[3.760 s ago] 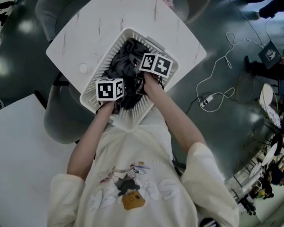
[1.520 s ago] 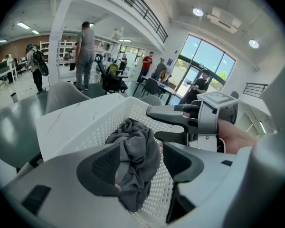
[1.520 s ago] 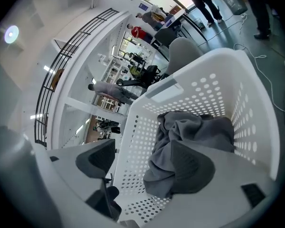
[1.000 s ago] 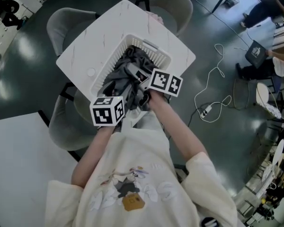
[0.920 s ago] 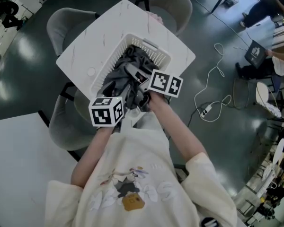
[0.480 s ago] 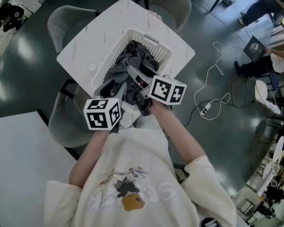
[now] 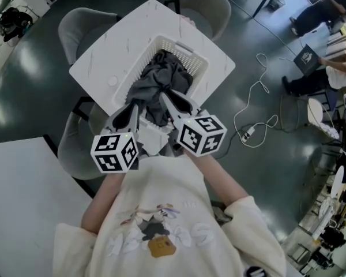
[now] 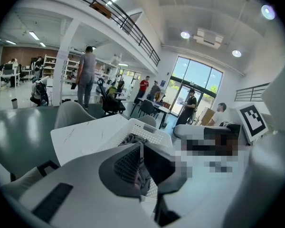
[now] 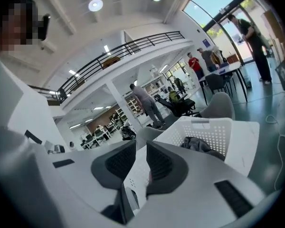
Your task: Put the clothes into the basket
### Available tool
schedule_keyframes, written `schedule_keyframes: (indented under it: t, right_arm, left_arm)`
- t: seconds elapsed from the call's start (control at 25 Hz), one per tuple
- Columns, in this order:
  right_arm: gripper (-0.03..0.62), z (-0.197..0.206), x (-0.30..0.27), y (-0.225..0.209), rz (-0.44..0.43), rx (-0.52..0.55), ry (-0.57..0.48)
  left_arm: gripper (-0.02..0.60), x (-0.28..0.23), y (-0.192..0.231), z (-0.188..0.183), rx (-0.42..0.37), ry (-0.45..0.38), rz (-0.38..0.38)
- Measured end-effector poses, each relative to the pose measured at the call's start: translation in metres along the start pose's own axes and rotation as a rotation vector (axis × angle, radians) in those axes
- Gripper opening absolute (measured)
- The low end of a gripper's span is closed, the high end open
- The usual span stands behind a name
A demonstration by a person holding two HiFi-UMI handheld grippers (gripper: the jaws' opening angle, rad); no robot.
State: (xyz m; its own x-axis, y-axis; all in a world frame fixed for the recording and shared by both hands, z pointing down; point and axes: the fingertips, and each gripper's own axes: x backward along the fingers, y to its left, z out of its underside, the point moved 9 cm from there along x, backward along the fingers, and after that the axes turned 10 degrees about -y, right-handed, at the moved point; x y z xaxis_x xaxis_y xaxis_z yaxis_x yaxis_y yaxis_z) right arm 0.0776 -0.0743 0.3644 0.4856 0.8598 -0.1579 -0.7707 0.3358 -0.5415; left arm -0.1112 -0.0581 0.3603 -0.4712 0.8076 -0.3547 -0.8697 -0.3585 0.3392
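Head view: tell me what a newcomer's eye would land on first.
The white basket heaped with dark grey clothes, in the middle of the white table, draws the eye first. Next come the black-and-white marker cubes on the left gripper and right gripper, held near the basket's near edge in front of the person's chest. Both sets of jaws have just been closing, with nothing between them.

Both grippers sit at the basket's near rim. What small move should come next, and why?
Probably draw both grippers clear of the white basket and rest. The left gripper and right gripper have just closed, jaws together with nothing between them. The grey clothes lie heaped inside the basket, so nothing seems left to place.
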Motion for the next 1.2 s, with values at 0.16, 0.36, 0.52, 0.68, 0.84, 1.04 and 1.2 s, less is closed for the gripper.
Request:
schedule_keyframes:
  t: [0.16, 0.36, 0.52, 0.68, 0.84, 1.04, 1.2]
  right_arm:
    - [0.071, -0.005, 0.015, 0.025, -0.051, 0.107, -0.023]
    - [0.071, -0.009, 0.033, 0.062, -0.13, 0.224, -0.059]
    - [0.069, -0.013, 0.041, 0.078, -0.177, 0.281, -0.084]
    - [0.066, -0.017, 0.051, 0.083, -0.17, 0.307, -0.104]
    - [0.063, -0.019, 0.061, 0.092, -0.113, 0.298, -0.163]
    - [0.045, -0.011, 0.075, 0.103, -0.07, 0.326, -0.17]
    - [0.039, -0.019, 0.074, 0.102, -0.058, 0.335, -0.178]
  left_arm:
    - [0.011, 0.022, 0.011, 0.002, 0.032, -0.029, -0.01]
    - [0.011, 0.051, 0.01, -0.003, 0.083, -0.109, -0.018]
    - [0.011, 0.069, -0.002, -0.007, 0.055, -0.178, -0.017]
    - [0.011, 0.085, -0.021, -0.01, -0.007, -0.262, 0.0]
    - [0.011, 0.091, -0.031, -0.016, -0.042, -0.31, 0.02]
    - [0.011, 0.092, -0.04, -0.014, -0.046, -0.318, 0.049]
    - [0.01, 0.09, -0.045, -0.013, -0.053, -0.306, 0.066]
